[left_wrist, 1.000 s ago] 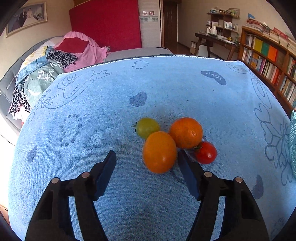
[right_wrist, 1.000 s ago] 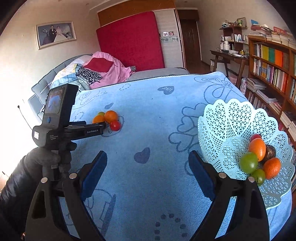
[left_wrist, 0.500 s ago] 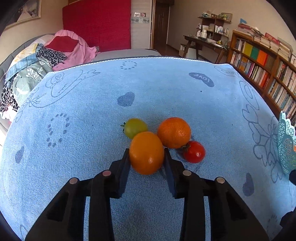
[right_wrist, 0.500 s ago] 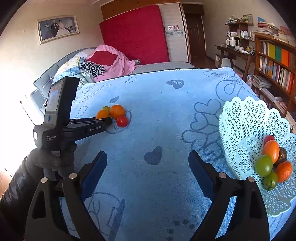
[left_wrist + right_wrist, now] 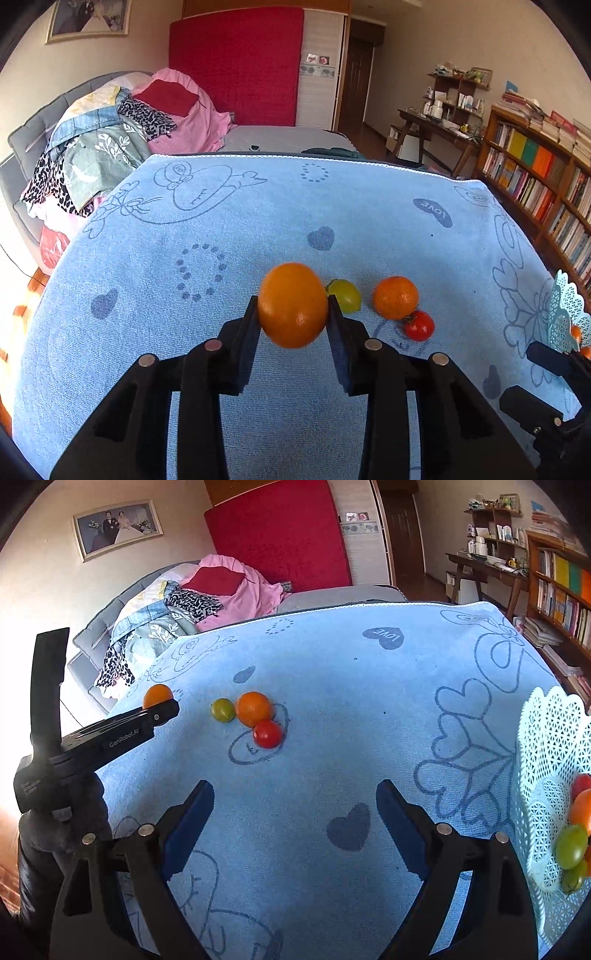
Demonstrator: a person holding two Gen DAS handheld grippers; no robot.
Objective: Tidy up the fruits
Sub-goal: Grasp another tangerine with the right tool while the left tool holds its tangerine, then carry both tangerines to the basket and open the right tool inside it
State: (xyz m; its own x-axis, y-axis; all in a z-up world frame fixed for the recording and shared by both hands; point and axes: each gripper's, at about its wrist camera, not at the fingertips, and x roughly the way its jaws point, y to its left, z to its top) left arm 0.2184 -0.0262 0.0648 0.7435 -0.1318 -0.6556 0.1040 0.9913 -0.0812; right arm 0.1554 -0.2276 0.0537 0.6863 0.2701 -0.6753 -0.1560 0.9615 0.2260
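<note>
While marked "GenRobot.AI", the left gripper (image 5: pixel 162 705) clamps an orange tomato (image 5: pixel 293 305).

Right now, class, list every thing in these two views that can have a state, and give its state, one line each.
Left claw: shut on the orange fruit.
Orange fruit: gripped, lifted off the towel.
Right claw: open, holding nothing, above the towel.
Green tomato: lying on the towel.
Mandarin: lying on the towel, touching the red tomato.
Red tomato: lying on the towel.
White basket: partly filled with fruit.
Blue towel: spread flat.
</note>
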